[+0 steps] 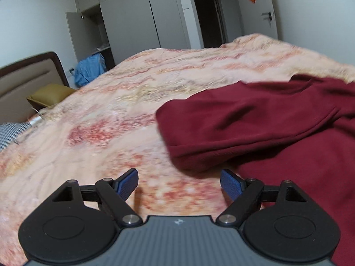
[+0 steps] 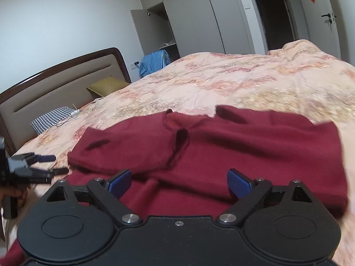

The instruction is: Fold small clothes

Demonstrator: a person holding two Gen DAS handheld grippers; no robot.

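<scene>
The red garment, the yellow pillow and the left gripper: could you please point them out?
red garment (image 2: 255, 146), right wrist view, flat middle.
yellow pillow (image 2: 106, 86), right wrist view, top face.
left gripper (image 1: 179, 184), left wrist view, between fingertips.

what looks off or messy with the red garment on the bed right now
The dark red garment lies rumpled on the floral bedspread, one sleeve flopped across its body with the raw inner seam showing, so it may be inside out. Both the left gripper and right gripper are open, holding nothing.

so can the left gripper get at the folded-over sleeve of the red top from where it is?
Probably yes. The left gripper is open over bare bedspread, with the sleeve just ahead to its right and nothing between.
</scene>
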